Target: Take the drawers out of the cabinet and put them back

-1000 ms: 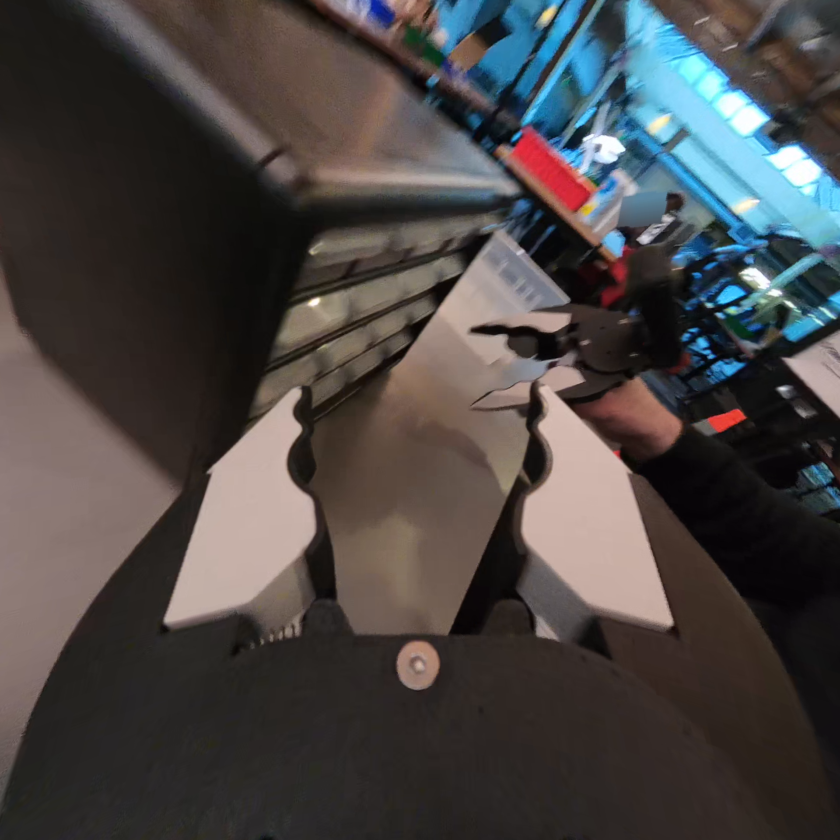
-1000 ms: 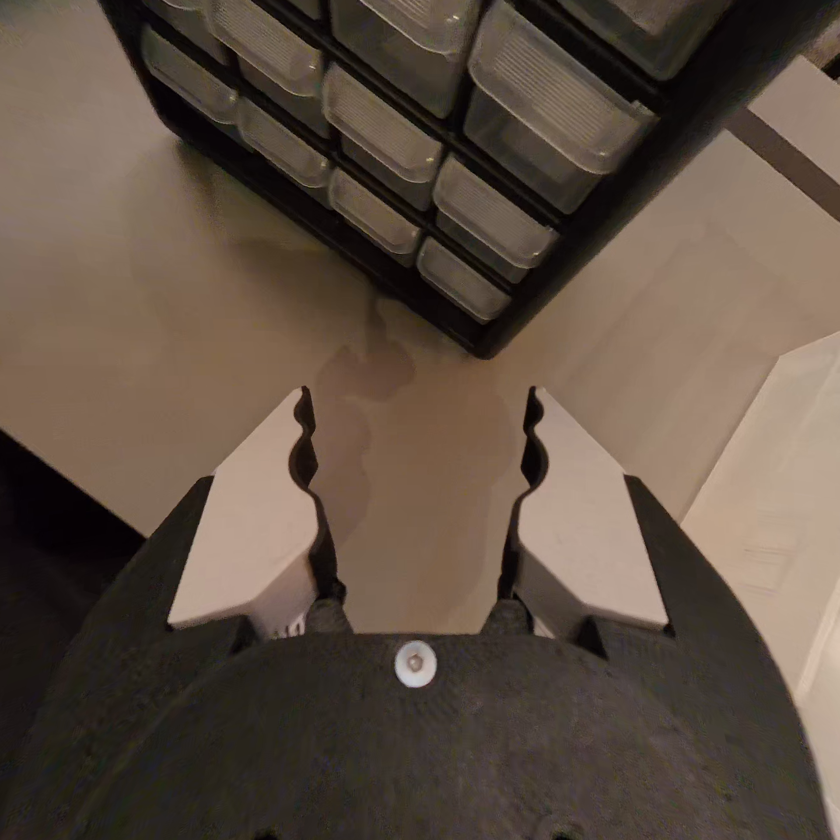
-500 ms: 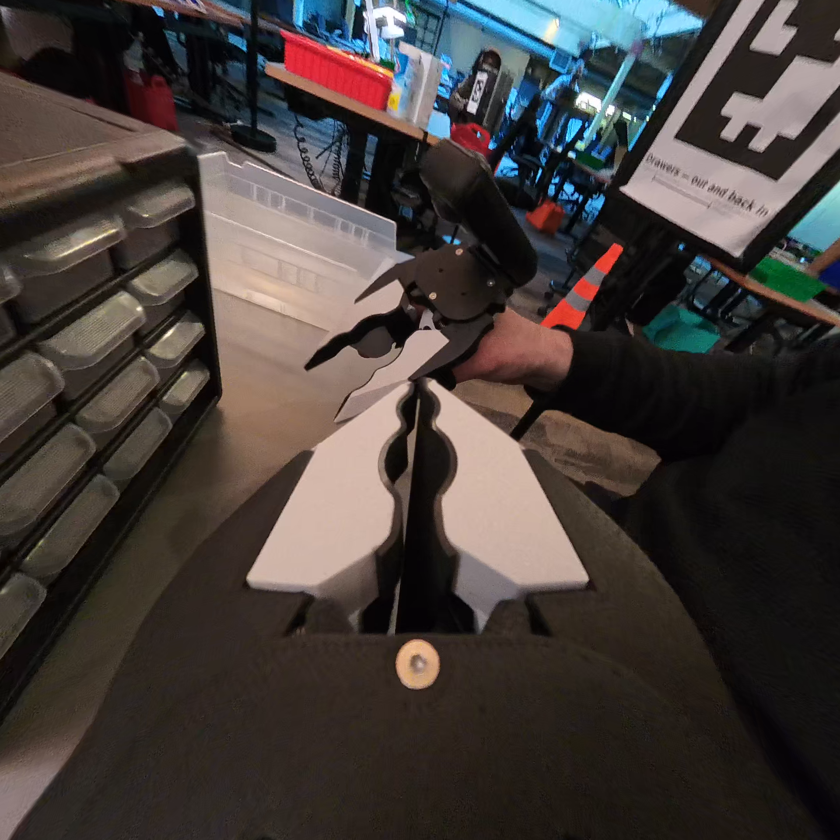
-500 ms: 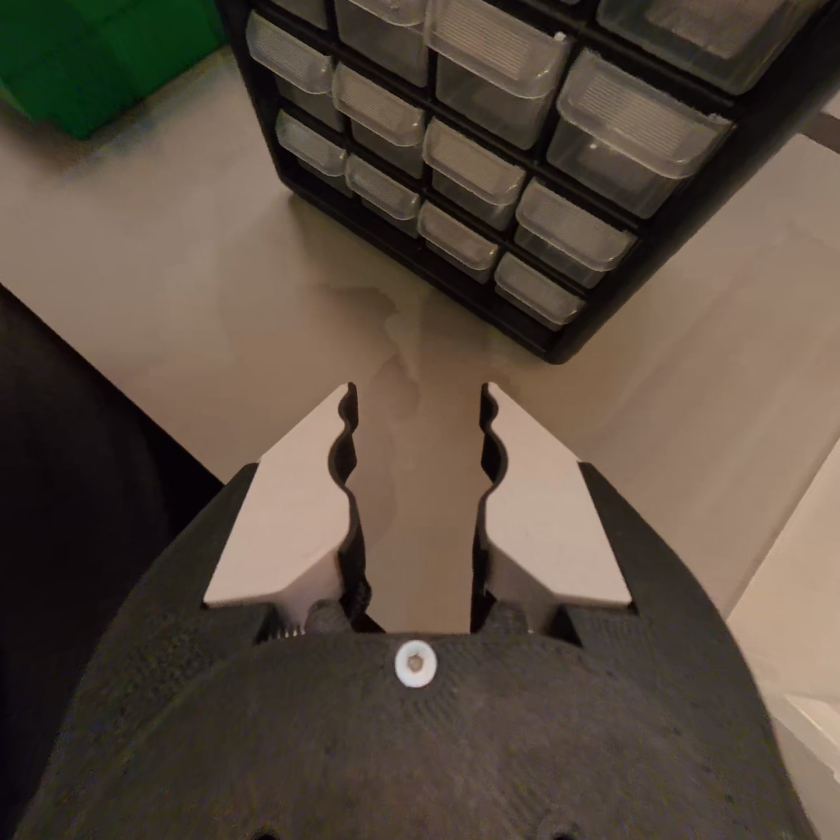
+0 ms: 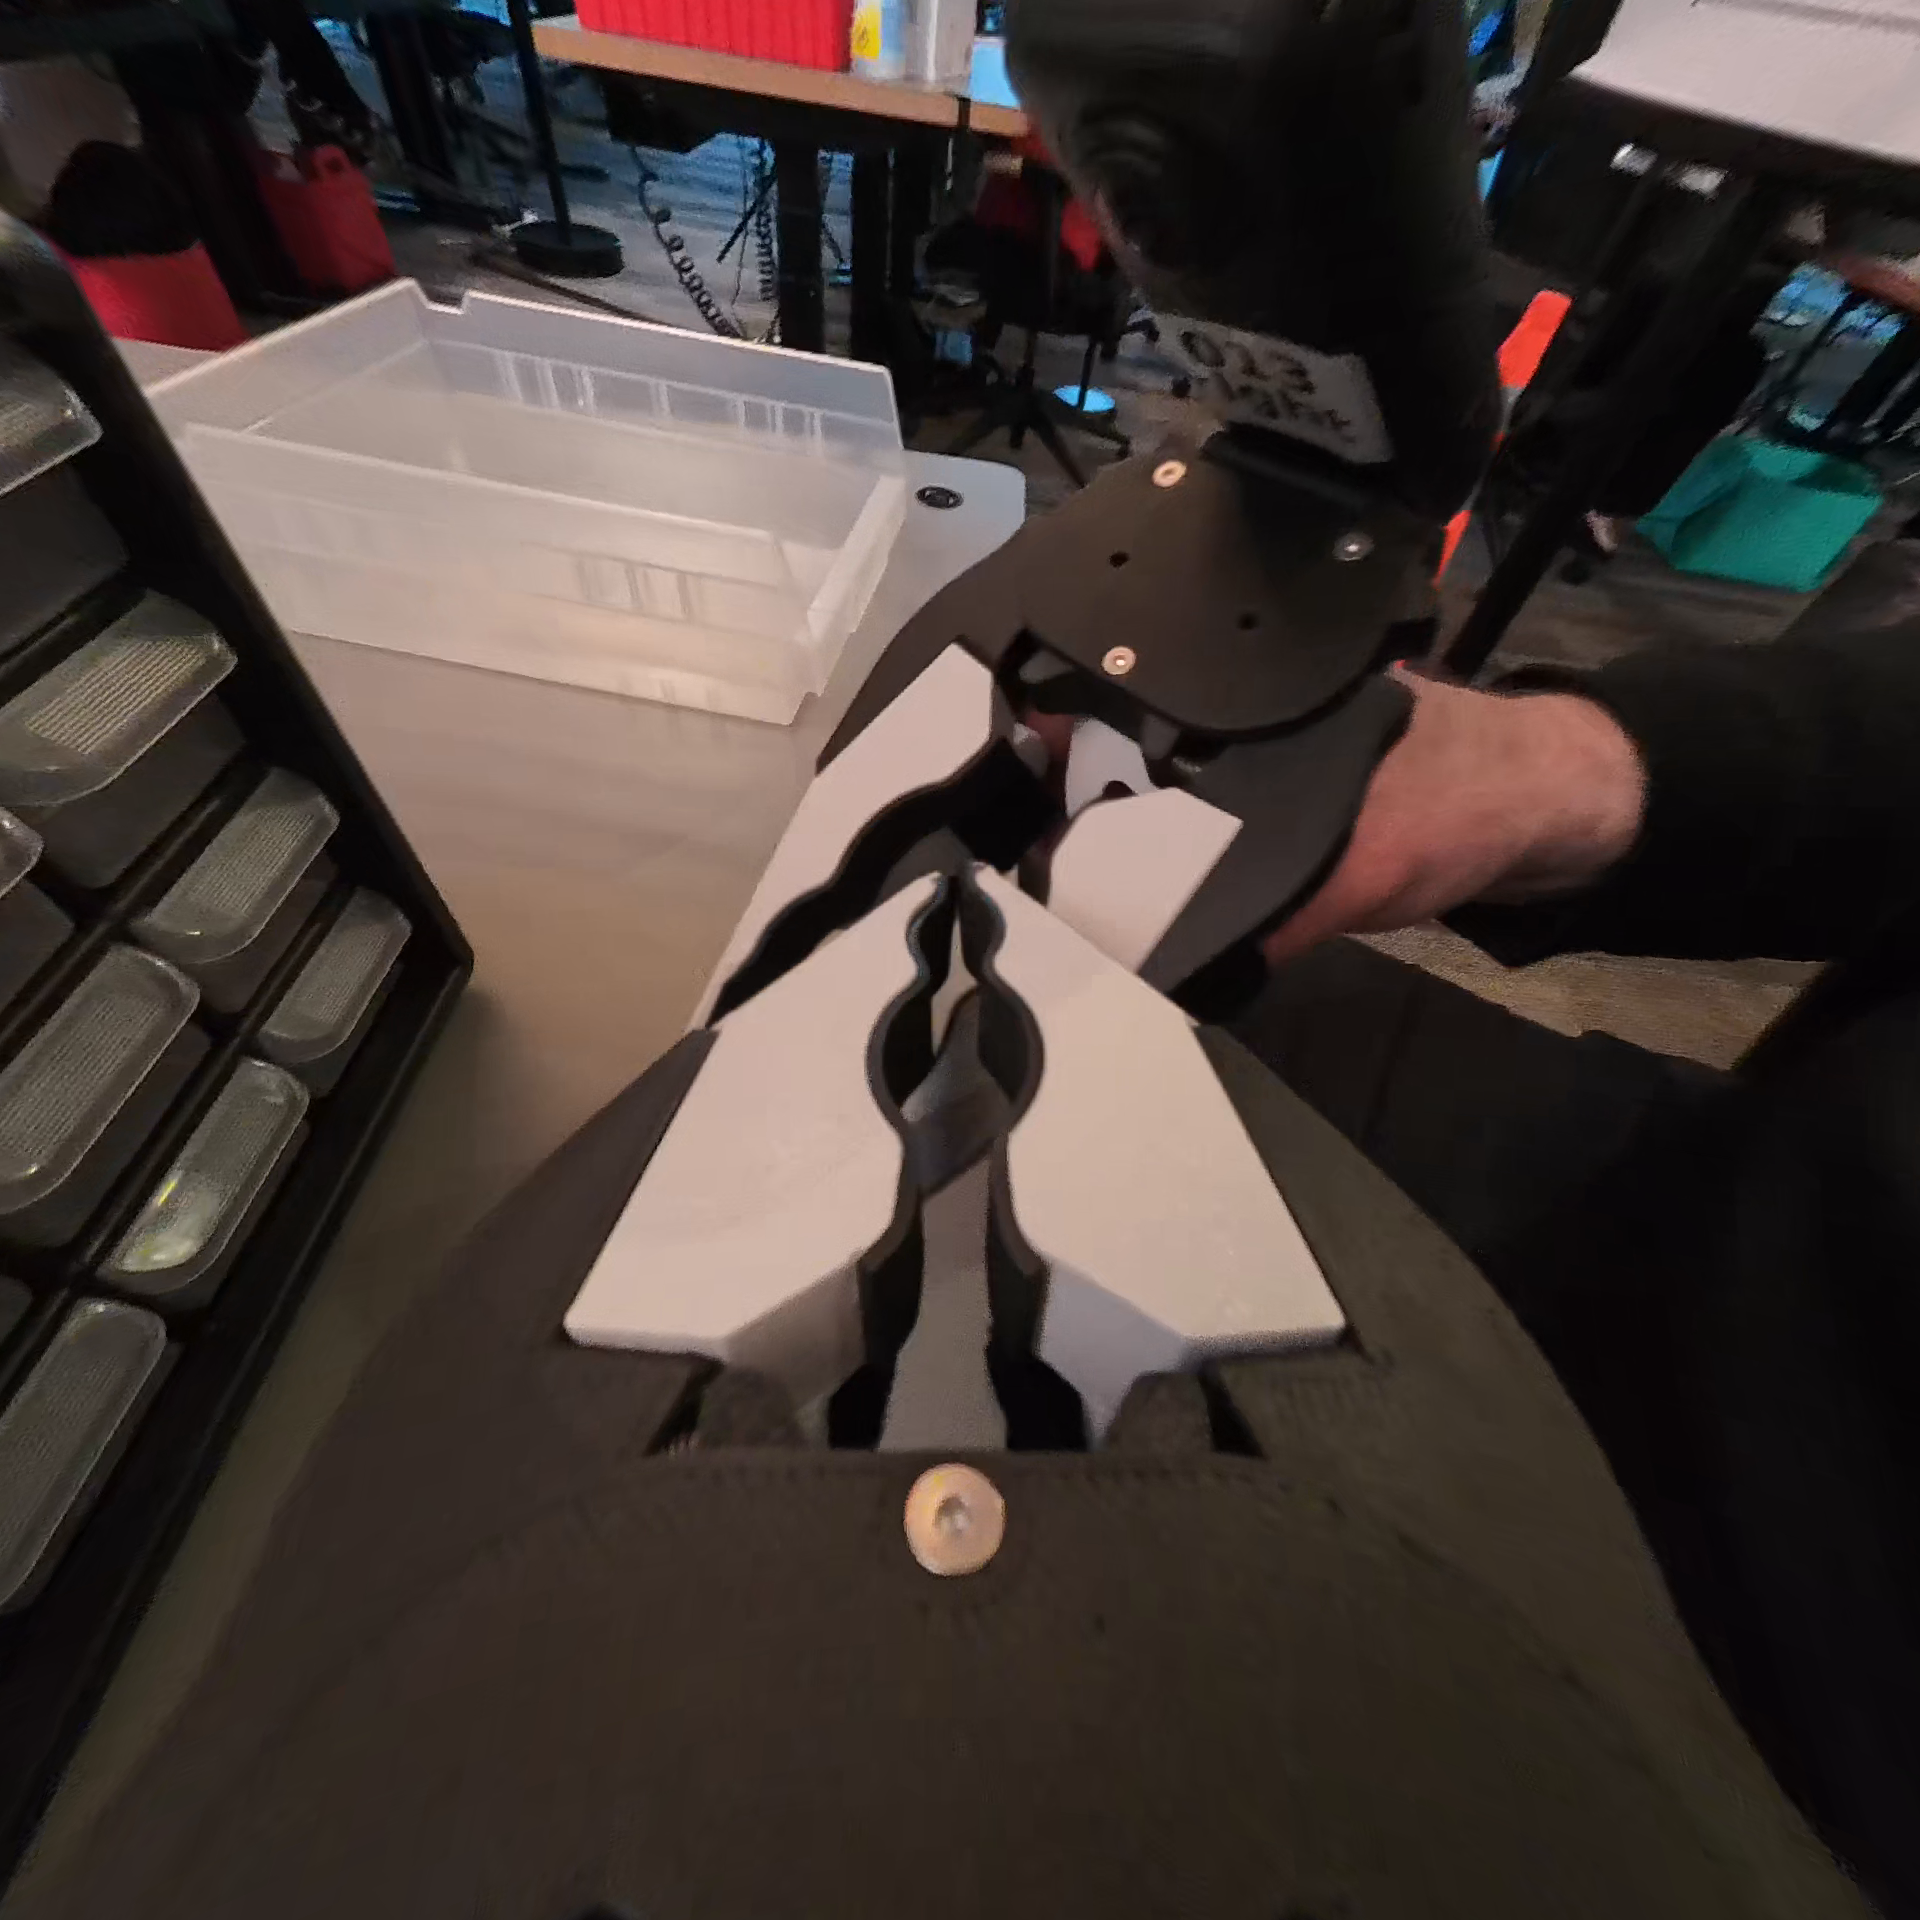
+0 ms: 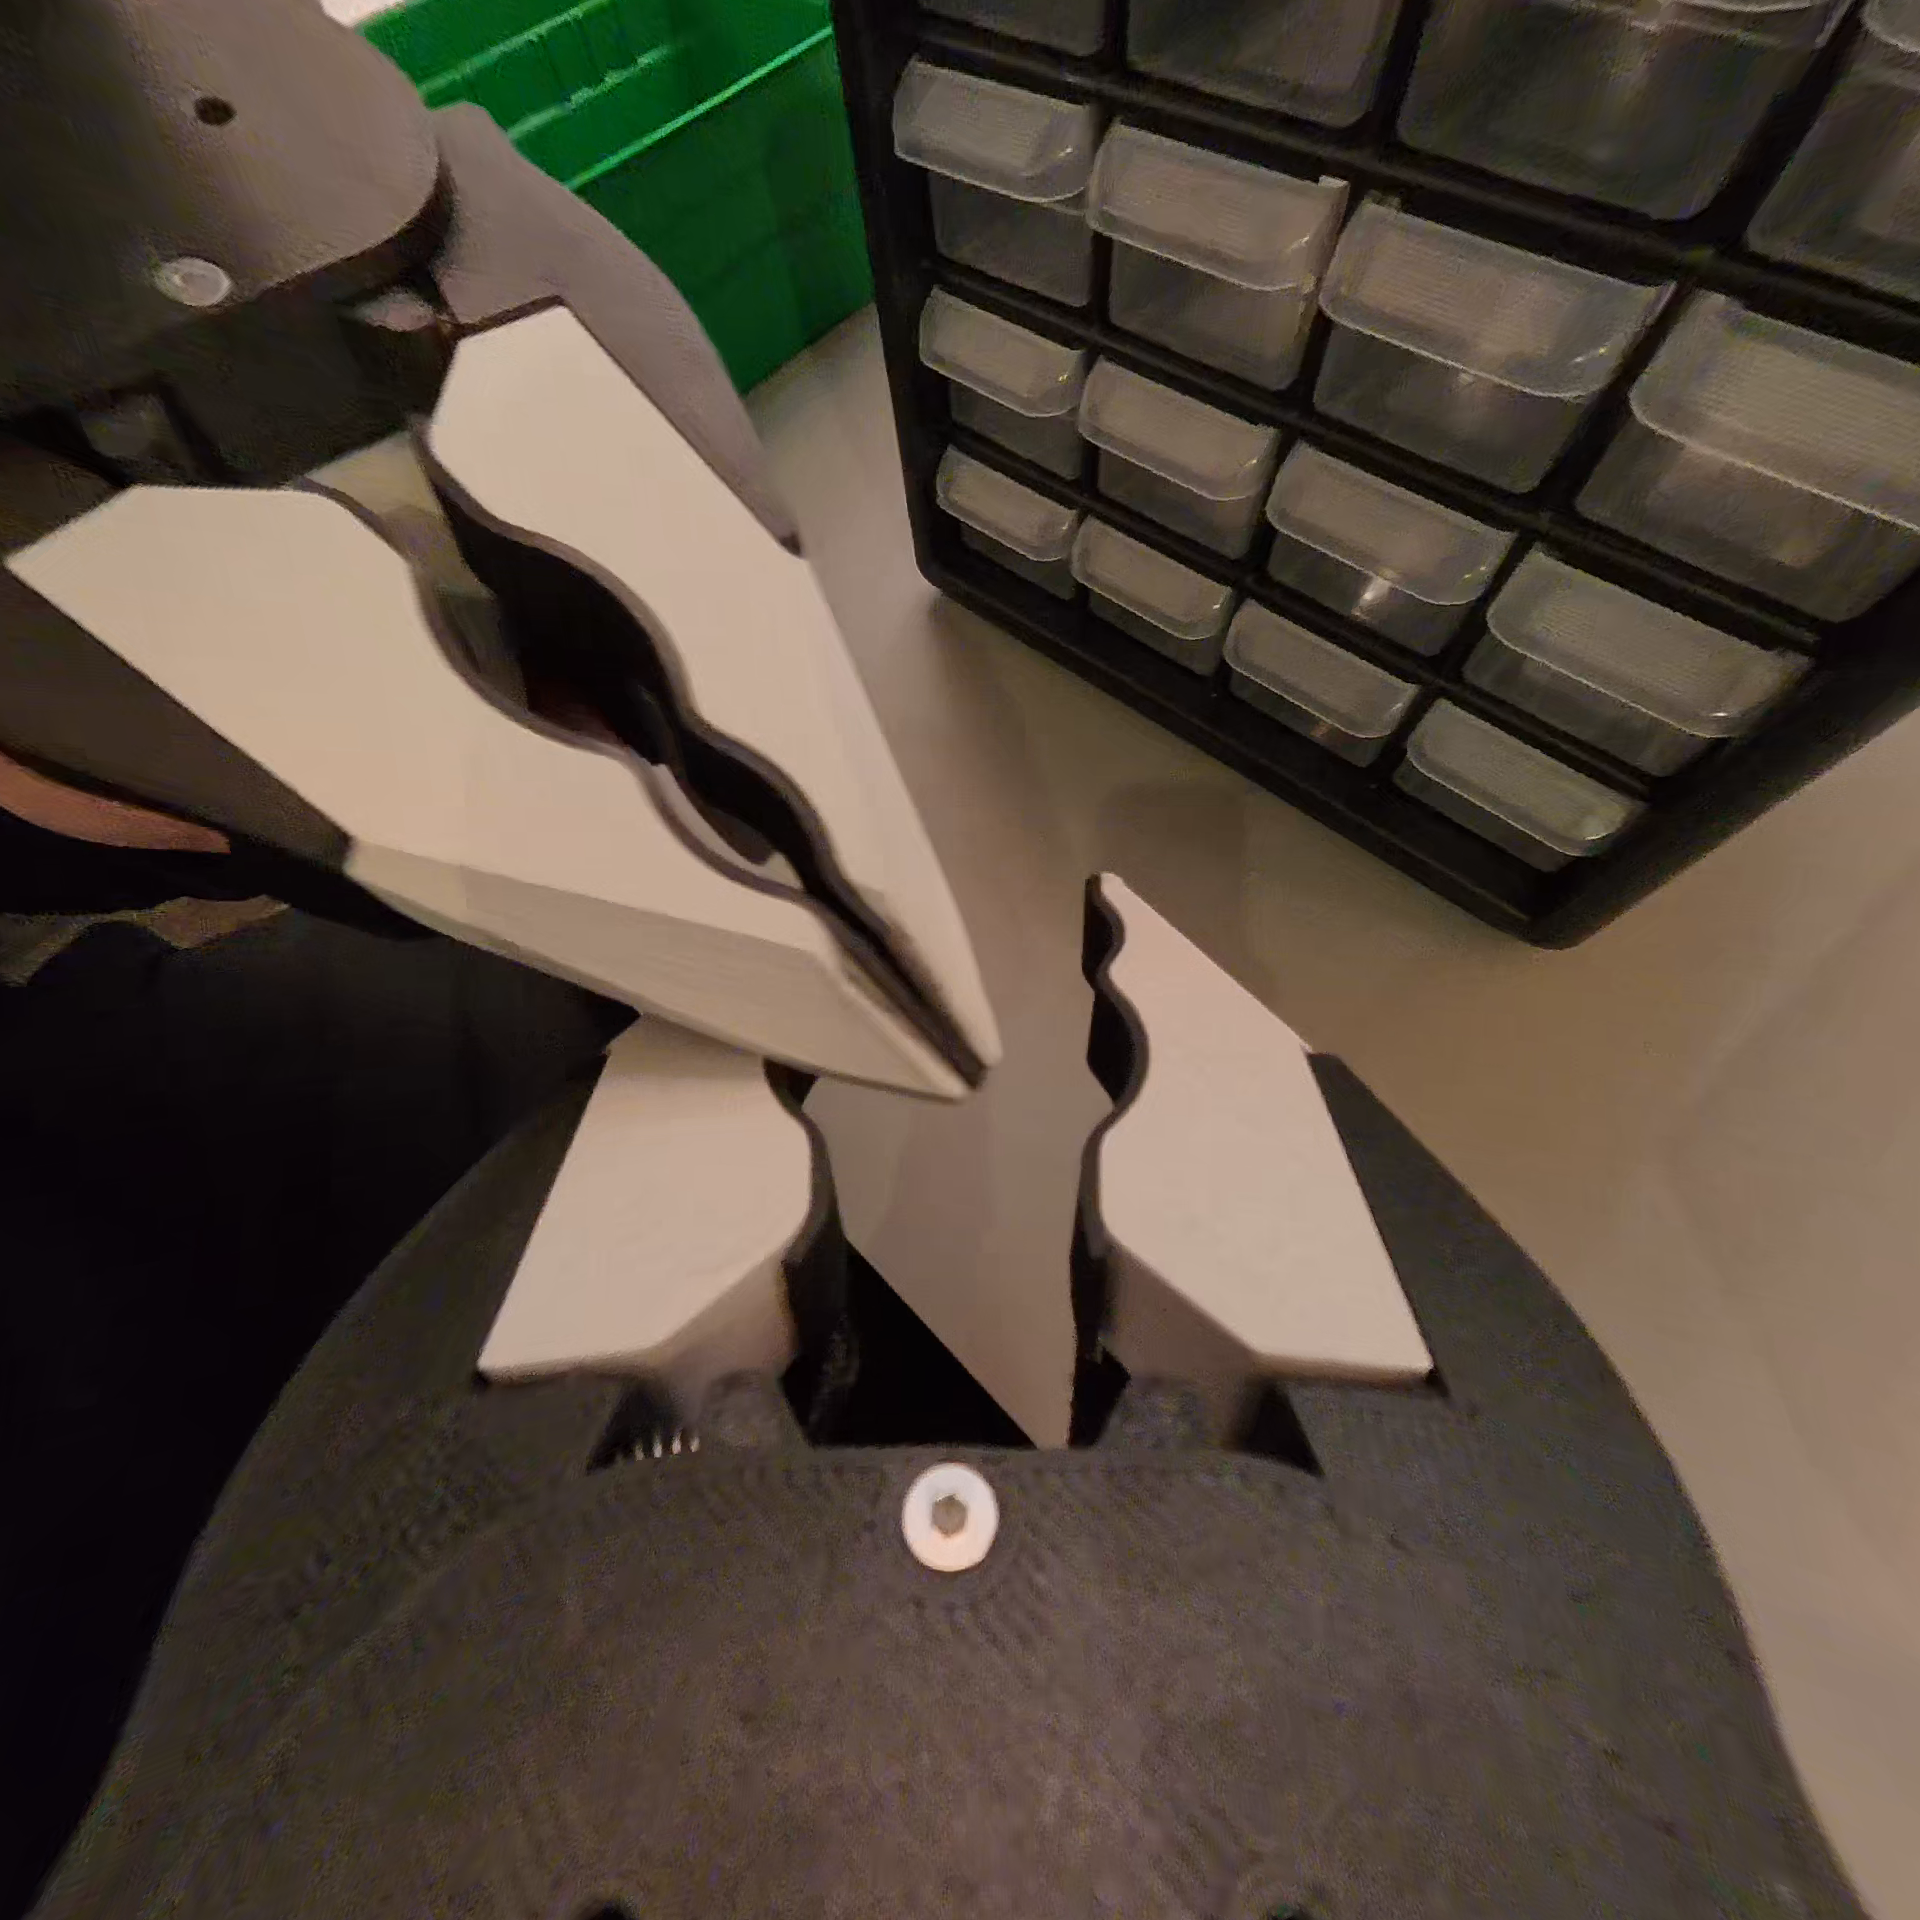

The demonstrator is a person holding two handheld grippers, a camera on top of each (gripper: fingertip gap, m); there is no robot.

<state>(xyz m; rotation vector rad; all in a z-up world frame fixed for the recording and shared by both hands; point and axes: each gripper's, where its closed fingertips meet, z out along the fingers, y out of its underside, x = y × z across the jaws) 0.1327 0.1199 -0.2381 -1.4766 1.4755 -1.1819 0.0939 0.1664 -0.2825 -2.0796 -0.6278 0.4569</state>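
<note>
The left gripper [image 5: 956, 894], a black printed body with two white wavy-edged fingers, is now showing its fingers pressed together at the tips with nothing between them; one second earlier they were spread wide. The right gripper [image 6: 1039, 997], of the same build, is keeping a narrow gap between its fingers, reduced from the wide spread of a second ago, and is also holding nothing.

Both tools are now meeting low over the pale beige tabletop [image 6: 1558, 1143]. In the right wrist view, the left gripper's closed tips are crossing just over the right gripper's left finger [image 6: 665, 1195]; whether they are touching cannot be told. Half a second ago the two were apart.

The black plastic cabinet with rows of small clear drawers [image 6: 1351, 468] is standing on the table, well ahead of both grippers. Every visible slot is holding its drawer, pushed in. A large clear plastic tray [image 5: 540, 520] is resting on the table beyond the cabinet's corner, and a green plastic bin [image 6: 675, 156] is sitting beside the cabinet.

Judgement: the grippers are moving away from the cabinet and closing empty, so no drawer is being handled. This reads as a rest or alignment pose, either before the first pull or after the last return.
</note>
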